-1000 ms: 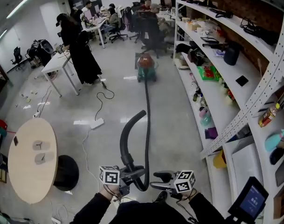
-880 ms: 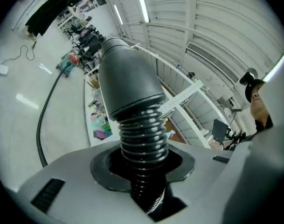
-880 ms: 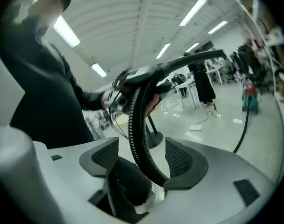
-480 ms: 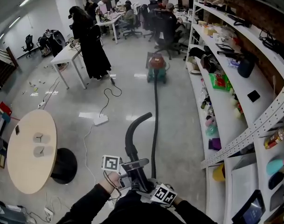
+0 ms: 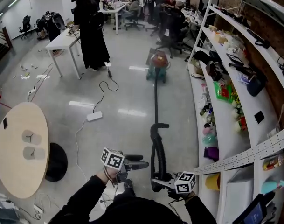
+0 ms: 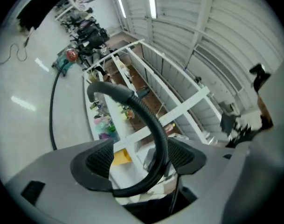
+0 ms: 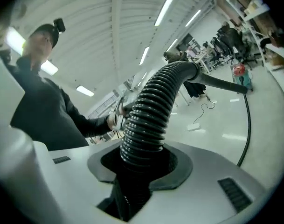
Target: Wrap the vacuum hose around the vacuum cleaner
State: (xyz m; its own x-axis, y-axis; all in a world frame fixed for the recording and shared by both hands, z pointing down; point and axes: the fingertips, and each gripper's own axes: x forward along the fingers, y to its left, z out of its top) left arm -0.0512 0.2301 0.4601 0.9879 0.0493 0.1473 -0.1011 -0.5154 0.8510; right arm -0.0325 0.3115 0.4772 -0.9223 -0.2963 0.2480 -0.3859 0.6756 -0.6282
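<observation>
The red and green vacuum cleaner (image 5: 158,62) stands far off on the floor beside the shelves. Its black ribbed hose (image 5: 155,101) runs along the floor toward me and rises in a loop. My right gripper (image 5: 156,181) has just been closing and is shut on the hose (image 7: 153,111), which sits pinched between its jaws (image 7: 142,164). My left gripper (image 5: 141,161) has just opened wide and stands left of the loop, apart from it. In the left gripper view the hose (image 6: 153,120) arcs beyond the open left gripper (image 6: 139,160), untouched by the pads.
Long white shelves (image 5: 225,106) full of small items line the right side. A round wooden table (image 5: 16,148) stands at the left. A power strip with its cable (image 5: 94,115) lies on the floor. A person in black (image 5: 93,31) stands by a white desk (image 5: 62,41).
The left gripper let go of the hose and moved off to its left. The right gripper came in from the right and closed on the hose.
</observation>
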